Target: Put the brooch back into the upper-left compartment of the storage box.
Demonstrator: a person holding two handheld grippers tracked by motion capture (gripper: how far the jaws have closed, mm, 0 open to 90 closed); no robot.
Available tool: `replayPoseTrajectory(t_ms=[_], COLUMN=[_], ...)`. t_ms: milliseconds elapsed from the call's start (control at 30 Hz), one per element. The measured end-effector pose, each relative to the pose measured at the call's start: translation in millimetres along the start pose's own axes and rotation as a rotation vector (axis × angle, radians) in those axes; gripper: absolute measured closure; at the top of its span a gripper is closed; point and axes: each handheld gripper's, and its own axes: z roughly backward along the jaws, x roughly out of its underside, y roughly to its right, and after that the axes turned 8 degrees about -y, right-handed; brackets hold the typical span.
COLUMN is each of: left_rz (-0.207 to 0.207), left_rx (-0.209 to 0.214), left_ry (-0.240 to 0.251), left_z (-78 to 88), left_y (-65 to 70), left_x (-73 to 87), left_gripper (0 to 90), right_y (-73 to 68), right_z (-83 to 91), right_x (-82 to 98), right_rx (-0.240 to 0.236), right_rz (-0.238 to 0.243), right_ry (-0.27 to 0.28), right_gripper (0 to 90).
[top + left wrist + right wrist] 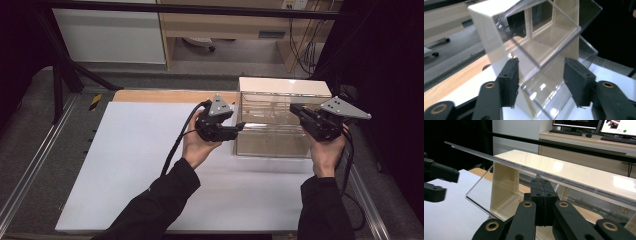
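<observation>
Black jaws of your left hand-held gripper (540, 85) stand partly apart, and the left gripper view shows daylight between each pad and the clear plastic in front of them; nothing is gripped there. The jaws frame the near corner of the storage box (280, 117), just beside its cream side wall and the clear front panel (544, 82), without pressing on either.

Your right hand-held gripper (544, 195) has its jaws fully together. In the right gripper view the closed tips sit just under the raised clear flap (499, 160), which runs level across the frame above them. Whether the tips pinch a thin edge or merely rest against the flap cannot be told.

The storage box stands upright on the white worktop (150, 160), at its far right part, between your two hands in the high view. Its cream top shelf and inner dividers are visible; the compartments appear empty.

Judged from this layout, the opening stage is well advanced: one clear flap is lifted to about level. Treat the rest as outstanding: the lower front panel still appears down, and nothing is being loaded or removed.
</observation>
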Motion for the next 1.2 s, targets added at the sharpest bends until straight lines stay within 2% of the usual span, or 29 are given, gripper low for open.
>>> replayPoseTrajectory(t_ms=[167, 267, 367, 467, 633, 833, 1200], left_rz=[-0.002, 0.02, 0.022, 0.033, 0.018, 0.045, 0.075], left_rx=[-0.012, 0.0, -0.016, -0.005, -0.031, -0.053, -0.085], left_ry=[-0.035, -0.044, -0.066, -0.079, -0.095, -0.109, -0.137], left_z=[10.3, 15.5, 20.9, 26.4, 39.1, 51.5, 66.6], left_y=[-8.3, -13.9, -18.6, -22.9, -26.5, -33.7, -39.8], left_x=[19.8, 33.2, 46.1, 58.5, 80.2, 103.7, 152.8], left_gripper=[36.9, 31.9, 25.9, 20.8, 16.6, 11.0, 10.1], right_y=[-0.7, -0.6, -0.5, -0.6, -1.1, -2.9, -5.0], right_z=[-0.2, -0.1, -0.2, -0.7, -1.4, -3.0, -5.1], right_x=[0.2, 0.3, 0.4, 0.5, 0.1, -1.1, -1.6], right_rx=[0.0, 0.001, 0.001, 0.0, 0.001, 0.001, -0.001], right_rz=[0.0, -0.002, 0.002, 0.003, 0.001, 0.004, 0.001], right_ry=[-0.002, -0.003, -0.006, -0.008, -0.008, -0.014, -0.012], right_gripper=[90.0, 90.0, 90.0, 90.0, 90.0, 90.0, 90.0])
